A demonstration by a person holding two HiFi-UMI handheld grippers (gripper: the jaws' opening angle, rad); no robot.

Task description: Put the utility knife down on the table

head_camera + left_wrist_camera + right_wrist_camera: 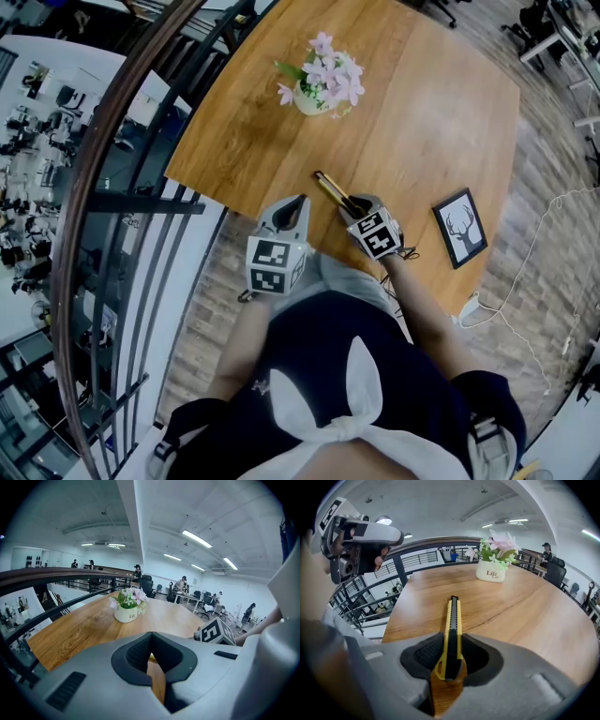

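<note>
The utility knife point(453, 616), yellow and black with the blade drawn in, sticks out forward between the jaws of my right gripper point(452, 637). The jaws are shut on its rear half. In the head view the knife point(330, 189) points up and left from the right gripper point(349, 201), low over the wooden table point(431, 122) near its front edge. Whether its tip touches the wood I cannot tell. My left gripper point(300, 201) hovers just left of it at the table's edge, shut and holding nothing point(151, 633).
A white pot of pink flowers point(323, 84) stands farther back on the table. A framed deer picture point(460, 228) lies to the right near the edge. A dark curved railing point(112, 141) runs along the left, with a lower floor beyond.
</note>
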